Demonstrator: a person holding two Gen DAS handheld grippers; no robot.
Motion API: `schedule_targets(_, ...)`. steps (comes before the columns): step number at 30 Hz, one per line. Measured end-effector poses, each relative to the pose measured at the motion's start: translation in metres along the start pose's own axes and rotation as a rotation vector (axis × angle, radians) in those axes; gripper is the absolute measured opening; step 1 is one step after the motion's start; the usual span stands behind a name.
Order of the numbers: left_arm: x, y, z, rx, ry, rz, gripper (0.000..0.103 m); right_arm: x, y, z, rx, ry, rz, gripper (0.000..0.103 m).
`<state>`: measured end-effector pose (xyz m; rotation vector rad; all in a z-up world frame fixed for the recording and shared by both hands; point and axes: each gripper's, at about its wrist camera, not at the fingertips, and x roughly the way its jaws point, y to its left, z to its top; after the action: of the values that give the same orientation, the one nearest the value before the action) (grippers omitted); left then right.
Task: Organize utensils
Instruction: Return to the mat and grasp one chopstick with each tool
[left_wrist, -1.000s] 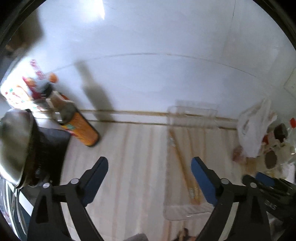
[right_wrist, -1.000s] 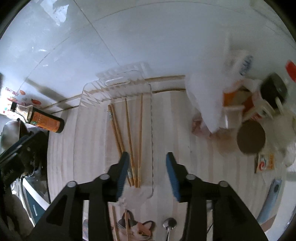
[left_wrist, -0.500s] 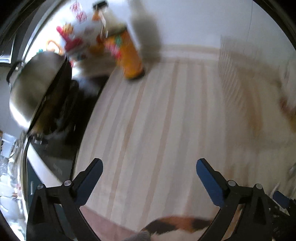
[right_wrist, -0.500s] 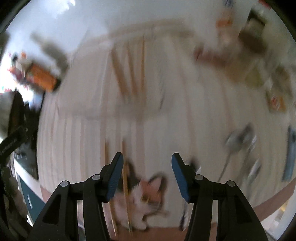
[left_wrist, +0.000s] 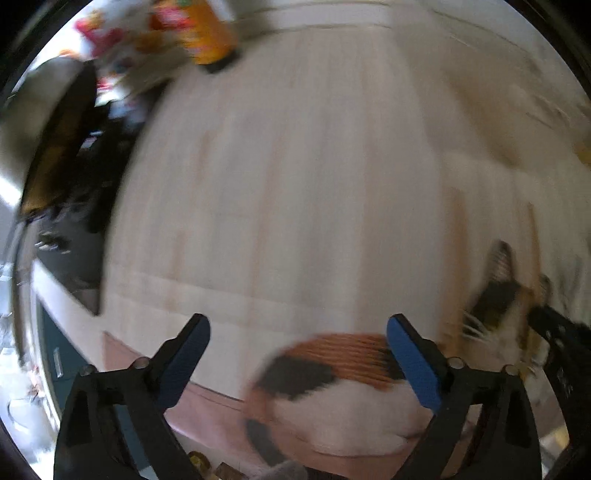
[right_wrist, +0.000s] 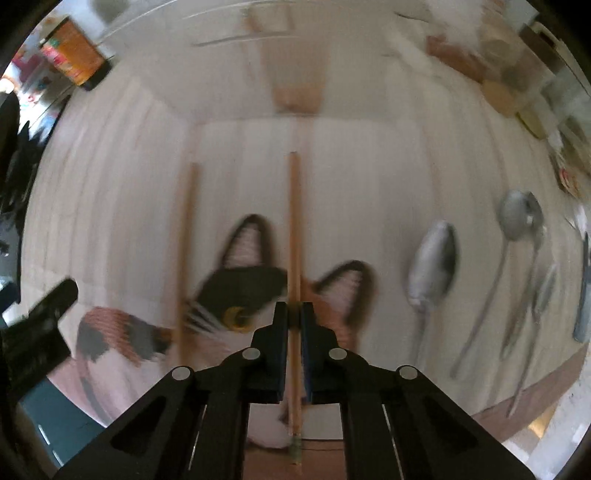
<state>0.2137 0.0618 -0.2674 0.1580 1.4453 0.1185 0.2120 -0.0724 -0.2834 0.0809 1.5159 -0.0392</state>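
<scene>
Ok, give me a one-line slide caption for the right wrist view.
Right gripper shut on a wooden chopstick over the cat-print mat, second chopstick alongside, spoons to the right.

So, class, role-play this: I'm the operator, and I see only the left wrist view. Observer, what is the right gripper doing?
Observer: The right gripper is shut on one wooden chopstick.
Operator: Any other utensils near it?
Observer: A second chopstick lies to the left of the gripped one, partly across the cat-print mat.
Operator: And spoons?
Observer: Several metal spoons lie to the gripper's right, none of them held.
</scene>
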Motion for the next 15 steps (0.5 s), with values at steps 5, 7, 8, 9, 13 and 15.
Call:
schedule_targets(5, 0.009, -0.047, 0.004, 0.098, 0.073, -0.158, 0.076, 0.007, -0.039, -0.007, 0.024, 0.044, -0.026, 0.007)
schedule_targets(7, 0.013, -0.062, 0.003, 0.129, 0.089, -0.181, 0.063, 0.009, -0.052, -0.011, 0.030, 0.058, -0.034, 0.007)
schedule_targets(8, 0.015, -0.066, 0.002, 0.138, 0.097, -0.181, 0.053, 0.011, -0.058, -0.014, 0.034, 0.061, -0.031, 0.007)
schedule_targets(9, 0.015, -0.067, 0.002, 0.136, 0.087, -0.191, 0.041, 0.012, -0.064, -0.017, 0.042, 0.060, -0.018, 0.007)
schedule_targets(13, 0.013, -0.063, 0.004, 0.141, 0.086, -0.194, 0.006, 0.015, -0.083, -0.028, 0.076, 0.054, 0.000, 0.007)
schedule_targets(15, 0.018, -0.050, 0.006, 0.123, 0.091, -0.185, 0.005, 0.017, -0.088, -0.030, 0.081, 0.053, -0.002, 0.007)
